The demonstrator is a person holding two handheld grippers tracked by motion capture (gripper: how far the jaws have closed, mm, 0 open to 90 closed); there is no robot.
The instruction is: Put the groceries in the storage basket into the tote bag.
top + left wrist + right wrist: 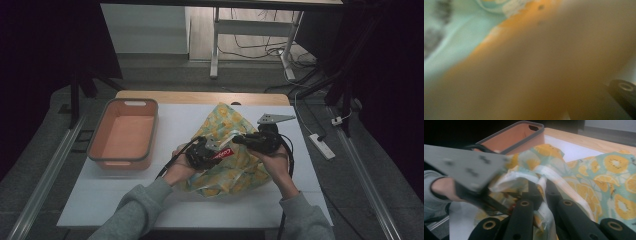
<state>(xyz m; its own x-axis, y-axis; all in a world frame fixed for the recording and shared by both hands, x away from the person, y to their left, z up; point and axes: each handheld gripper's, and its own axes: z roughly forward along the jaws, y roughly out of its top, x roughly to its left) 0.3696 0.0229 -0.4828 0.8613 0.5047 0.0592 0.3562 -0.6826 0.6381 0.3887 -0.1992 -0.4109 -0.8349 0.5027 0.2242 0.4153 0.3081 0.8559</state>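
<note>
A crumpled cloth [225, 120] printed with orange fruit slices on pale green lies on the white table [125, 195], right of centre. Both hands hold grippers over its middle, jaws facing each other. My right gripper [236, 139] is shut on a white hemmed strip of the cloth [614, 182], which runs up between its black jaws [541, 187]. My left gripper [219, 151] sits just left of it under its grey plate [466, 167], with bunched cloth coming out at its jaws. Blurred orange cloth [524, 62] presses close in the left gripper view, beside one black fingertip [624, 90].
An empty orange bin with a grey rim [122, 102] stands on the table's left side, also seen behind the cloth [524, 137]. A wooden strip edges the table's far side. A power strip [322, 146] lies on the floor to the right.
</note>
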